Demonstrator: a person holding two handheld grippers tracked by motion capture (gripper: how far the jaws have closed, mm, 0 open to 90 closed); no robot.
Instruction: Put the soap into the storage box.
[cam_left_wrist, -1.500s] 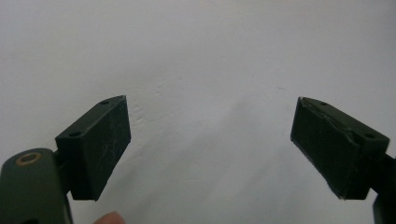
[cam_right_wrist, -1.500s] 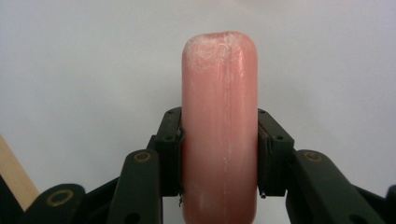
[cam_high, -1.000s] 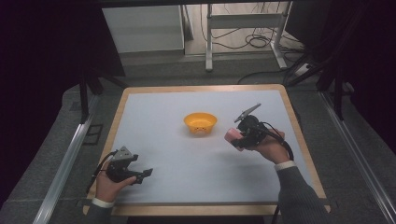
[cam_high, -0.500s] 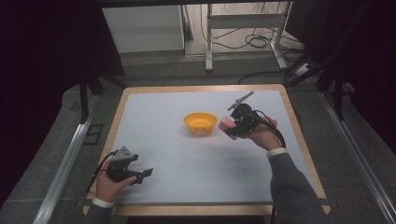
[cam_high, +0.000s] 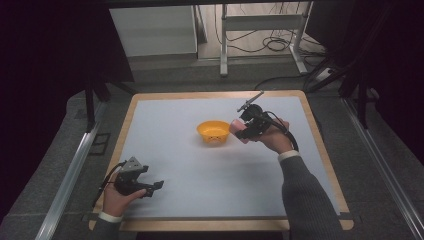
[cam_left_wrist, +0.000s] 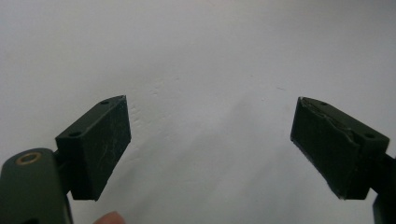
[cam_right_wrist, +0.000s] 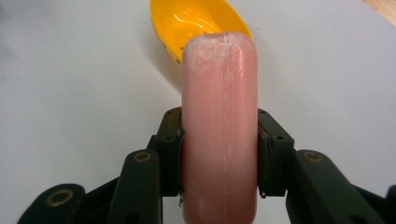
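The right claw (cam_high: 240, 131) hung above the desk (cam_high: 210, 200) just right of the yellow bowl (cam_high: 213, 132), forearm reaching in from the near edge, jaws clamped on a pink block (cam_right_wrist: 219, 135). The right claw view showed the block's rounded tip overlapping the bowl's rim. Well apart from the bowl, near the desk's front-left corner, the left claw (cam_high: 150, 186) rested with jaws wide and nothing between them, bare desk all around.
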